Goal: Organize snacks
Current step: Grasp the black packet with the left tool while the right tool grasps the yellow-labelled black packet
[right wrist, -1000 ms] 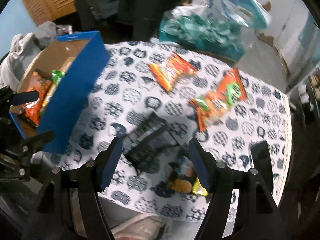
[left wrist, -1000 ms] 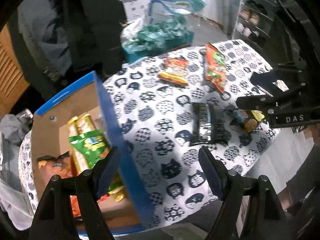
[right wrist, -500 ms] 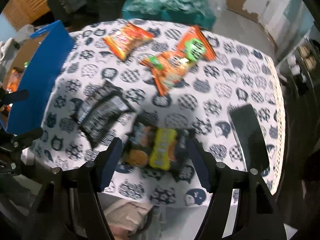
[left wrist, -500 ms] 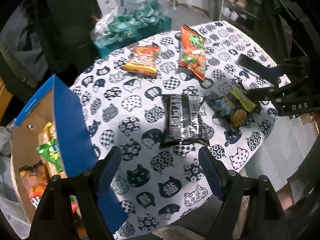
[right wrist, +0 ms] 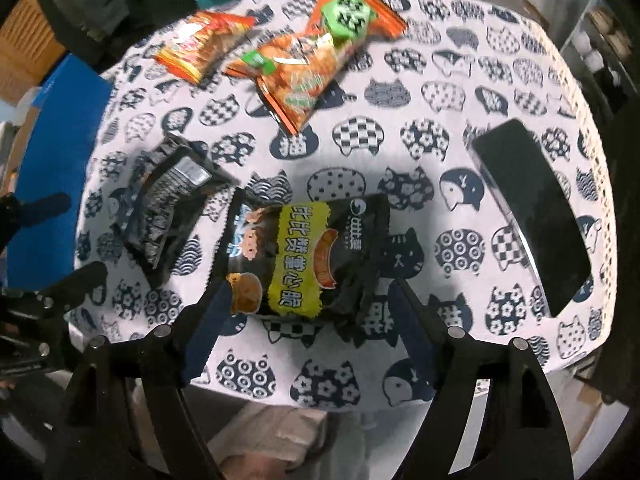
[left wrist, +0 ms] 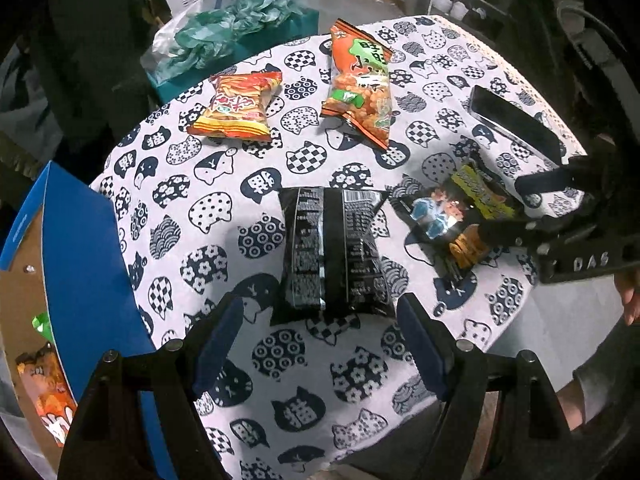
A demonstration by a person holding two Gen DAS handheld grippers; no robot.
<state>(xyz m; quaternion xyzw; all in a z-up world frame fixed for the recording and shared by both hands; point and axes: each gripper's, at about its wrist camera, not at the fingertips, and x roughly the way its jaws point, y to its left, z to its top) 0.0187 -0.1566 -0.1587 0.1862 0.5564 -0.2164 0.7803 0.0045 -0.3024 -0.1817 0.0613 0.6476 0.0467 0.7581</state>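
Fingers of the left gripper are standing spread wide, pinching nothing; the black snack pack is lying flat on the cat-print tablecloth just ahead of and between the two fingertips, not touched by either. To the left of the left finger the blue-walled cardboard box is standing, with snack packets partly showing inside it.

Fingers of the right gripper are also standing spread — its jaws have just been opening wider — and the black-and-yellow snack pack is lying between and just ahead of the tips, its lower corners near both pads; actual contact cannot be told. Left of it lies the black snack pack, tilted.

Farther beyond the fingertips in both views, the orange striped packet and the orange-green packet are resting side by side, apart from each other. To the right of the right finger a black phone is lying near the table edge.
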